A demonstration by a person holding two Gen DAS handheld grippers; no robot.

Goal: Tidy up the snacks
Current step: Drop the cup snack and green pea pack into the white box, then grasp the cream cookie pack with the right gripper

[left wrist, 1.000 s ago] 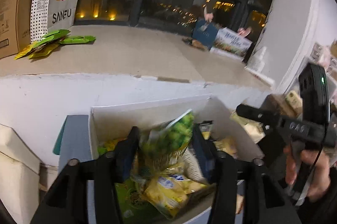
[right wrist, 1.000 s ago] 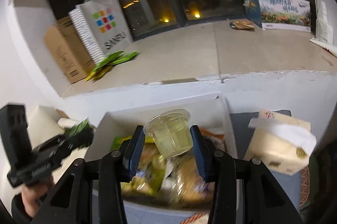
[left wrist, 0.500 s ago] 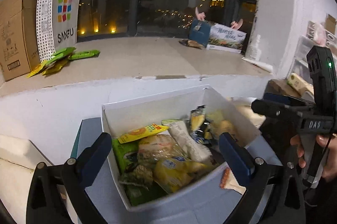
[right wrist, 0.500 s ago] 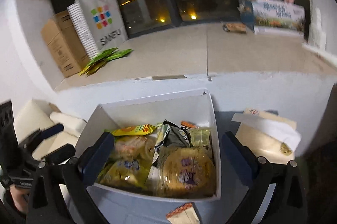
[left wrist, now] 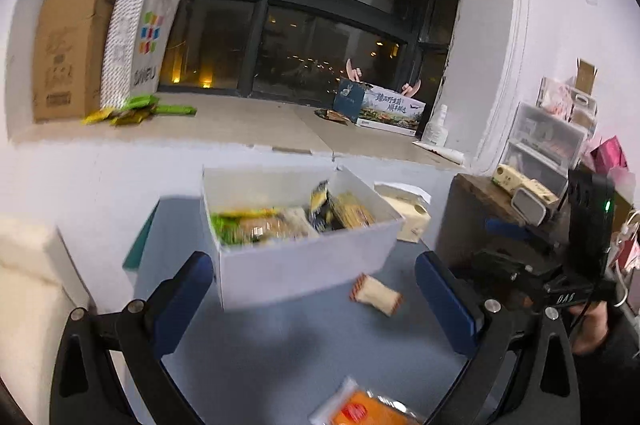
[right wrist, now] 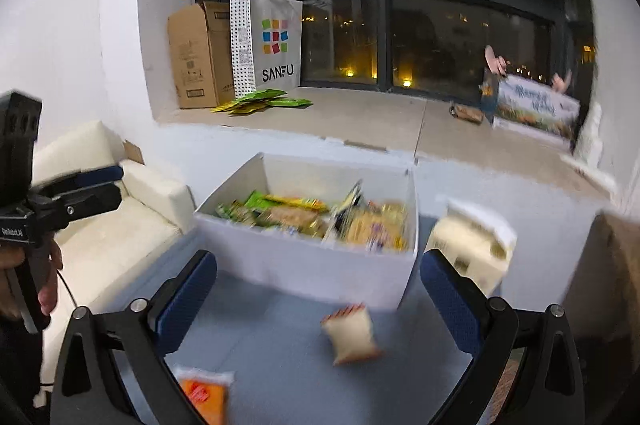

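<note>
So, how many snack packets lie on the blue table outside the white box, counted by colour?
Beige packet: 1
Orange packet: 1
Total: 2, both on the table in front of the box.

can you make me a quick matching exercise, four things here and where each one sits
Things:
1. white box
2. orange packet
3. tissue box
4. SANFU bag

Places:
a. on the window ledge
b. nearest the camera, on the blue table
c. mid-table, full of snacks
d. right of the white box

Pairs: 1-c, 2-b, 3-d, 4-a
</note>
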